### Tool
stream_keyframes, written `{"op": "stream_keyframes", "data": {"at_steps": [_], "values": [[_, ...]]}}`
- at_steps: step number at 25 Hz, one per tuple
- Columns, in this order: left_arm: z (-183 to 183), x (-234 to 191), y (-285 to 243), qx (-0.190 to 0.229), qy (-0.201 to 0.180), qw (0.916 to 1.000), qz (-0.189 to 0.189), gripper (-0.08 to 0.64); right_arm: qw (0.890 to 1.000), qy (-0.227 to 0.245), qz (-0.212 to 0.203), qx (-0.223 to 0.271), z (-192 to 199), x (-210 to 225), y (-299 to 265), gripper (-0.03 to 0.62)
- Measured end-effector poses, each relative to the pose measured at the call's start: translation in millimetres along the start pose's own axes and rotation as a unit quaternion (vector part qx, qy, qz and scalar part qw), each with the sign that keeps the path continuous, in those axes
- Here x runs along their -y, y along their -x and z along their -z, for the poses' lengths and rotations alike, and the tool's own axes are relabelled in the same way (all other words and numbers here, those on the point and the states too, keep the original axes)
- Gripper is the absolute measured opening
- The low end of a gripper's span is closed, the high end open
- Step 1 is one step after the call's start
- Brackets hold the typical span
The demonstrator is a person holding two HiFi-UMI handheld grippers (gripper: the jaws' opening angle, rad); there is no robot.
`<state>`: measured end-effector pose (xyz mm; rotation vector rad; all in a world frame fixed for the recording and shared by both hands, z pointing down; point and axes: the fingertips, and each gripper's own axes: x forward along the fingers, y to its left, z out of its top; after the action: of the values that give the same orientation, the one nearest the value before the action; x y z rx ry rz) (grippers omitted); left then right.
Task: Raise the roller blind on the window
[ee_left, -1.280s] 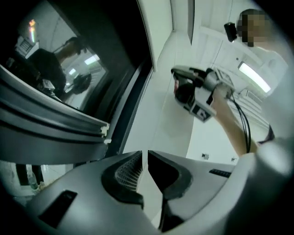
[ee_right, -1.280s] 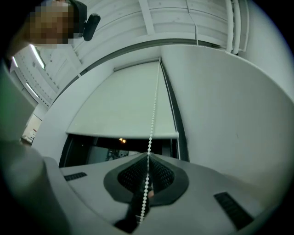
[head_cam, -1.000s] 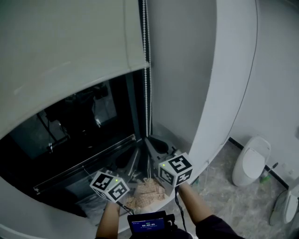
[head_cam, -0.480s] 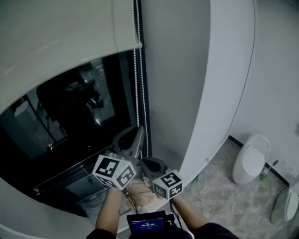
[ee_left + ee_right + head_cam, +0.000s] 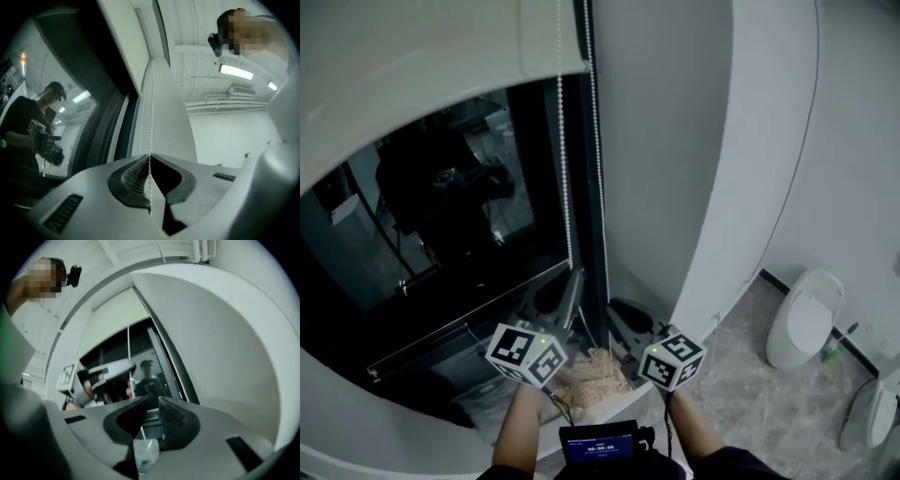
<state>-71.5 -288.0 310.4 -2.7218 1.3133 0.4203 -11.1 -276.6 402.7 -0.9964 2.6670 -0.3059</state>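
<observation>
The pale roller blind [image 5: 412, 75] hangs over the top of the dark window [image 5: 459, 216]. Its white bead chain [image 5: 564, 187] drops in two strands beside the black frame. My left gripper [image 5: 572, 279] points up at the left strand. In the left gripper view the left gripper [image 5: 150, 161] is shut on the bead chain [image 5: 151, 117], which runs straight up from its tips. My right gripper [image 5: 617, 314] sits lower and to the right, by the other strand [image 5: 598, 187]. In the right gripper view the right gripper [image 5: 153, 404] has its jaws opening, with a narrow gap and nothing pinched.
A white curved wall [image 5: 712, 141] stands right of the window. On the sill below the grippers lies a beige mesh cloth [image 5: 592, 375]. White toilet fixtures [image 5: 804, 319] stand on the tiled floor at right. A small screen device [image 5: 598, 445] hangs at my chest.
The blind's bottom edge has climbed, baring more glass. My left gripper rose and took the chain's left strand. My right gripper came off the chain and sank to the right.
</observation>
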Motion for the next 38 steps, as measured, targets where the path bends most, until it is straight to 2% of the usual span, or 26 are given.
{"op": "stream_keyframes", "data": {"at_steps": [2,5,10,14,17,18,19,22,25,27,29,34,38], "values": [[19.9,-3.6,0.5,-0.018,0.004,0.9998,-0.004,0.014,0.999,0.02,-0.022,0.026,-45.7,-12.1,-3.4,0.071],[46.6,-0.2,-0.6,-0.045,0.019,0.9988,0.001,0.013,0.996,0.063,-0.035,0.058,-107.0,-27.4,-14.8,0.074],[76.7,13.3,3.2,-0.078,0.022,0.9965,0.017,0.013,0.989,0.105,-0.074,0.072,-168.2,-55.6,-50.1,0.074],[122.1,11.0,16.4,-0.138,0.021,0.9902,0.008,0.014,0.985,0.127,-0.08,0.084,-195.9,-70.7,-68.2,0.074],[159.9,9.0,30.7,-0.178,0.046,0.983,0.004,0.014,0.987,0.13,-0.068,0.07,-197.8,-67.8,-73.2,0.054],[168.4,8.4,35.8,-0.185,0.056,0.9812,0.001,0.014,0.988,0.13,-0.066,0.058,-193.1,-66.9,-74.0,0.025],[173.9,6.9,40.4,-0.189,0.062,0.98,-0.003,0.014,0.988,0.127,-0.064,0.05,-188.1,-65.5,-74.4,0.023],[176.2,-1.8,48.5,-0.192,0.059,0.9795,-0.017,0.014,0.989,0.124,-0.053,0.064,-181.6,-59.4,-72.0,0.02],[154.1,-8.4,50.2,-0.164,0.068,0.984,-0.011,0.014,0.985,0.155,-0.032,0.071,-179.4,-54.7,-69.3,0.02],[120.3,-10.5,46.2,-0.125,0.078,0.9891,-0.005,0.014,0.984,0.164,-0.026,0.059,-171.4,-50.5,-68.6,0.02],[79.2,-9.4,37.5,-0.087,0.073,0.9936,0.005,0.015,0.986,0.161,-0.023,0.045,-157.9,-43.5,-67.8,0.02],[-17.1,-0.4,9.7,-0.016,0.024,0.9991,0.031,0.015,0.988,0.151,-0.012,0.012,-113.1,-26.7,-62.7,0.02],[-58.5,16.4,-17.3,0.001,-0.021,0.9984,0.052,0.015,0.989,0.145,-0.006,-0.008,-80.9,-20.6,-57.3,0.02]]}}
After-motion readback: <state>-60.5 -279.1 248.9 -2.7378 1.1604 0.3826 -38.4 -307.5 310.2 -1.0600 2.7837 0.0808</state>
